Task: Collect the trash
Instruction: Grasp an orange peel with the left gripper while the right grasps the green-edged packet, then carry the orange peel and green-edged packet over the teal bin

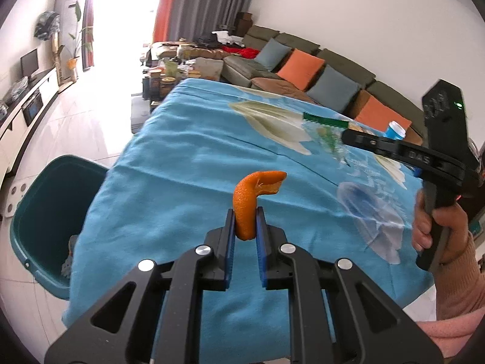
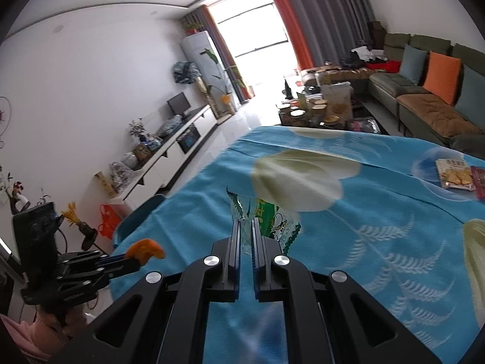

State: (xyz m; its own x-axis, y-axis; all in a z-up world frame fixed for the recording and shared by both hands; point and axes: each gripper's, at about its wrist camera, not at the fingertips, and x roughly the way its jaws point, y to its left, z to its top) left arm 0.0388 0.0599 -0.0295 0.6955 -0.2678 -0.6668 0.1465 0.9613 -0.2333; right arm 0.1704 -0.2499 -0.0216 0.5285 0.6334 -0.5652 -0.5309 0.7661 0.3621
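Here the left gripper (image 1: 245, 221) is clamped on a curled strip of orange peel (image 1: 253, 195): the lower end of the peel sits pinched between the two blue-lined fingers, and the upper end bends over to the right above the fingertips. The peel hangs in the air above the blue cloth with white flower and fern prints (image 1: 188, 163) that covers the table, near its left edge. Beyond that edge, lower down, stands a dark teal plastic bin (image 1: 45, 209) on the pale tiled floor.

The right gripper (image 2: 246, 236) is closed on a clear plastic snack wrapper with green print and zigzag edges (image 2: 269, 221). The wrapper's near edge is caught between the narrow fingers, and the rest fans out ahead and to the right of the fingertips, lifted off the cloth. In the left wrist view the same wrapper juts from the tip of the right gripper, held by a hand (image 1: 436, 227) in a pink sleeve.

Farther right on the cloth lies a biscuit packet (image 2: 453, 173), well apart from both grippers.
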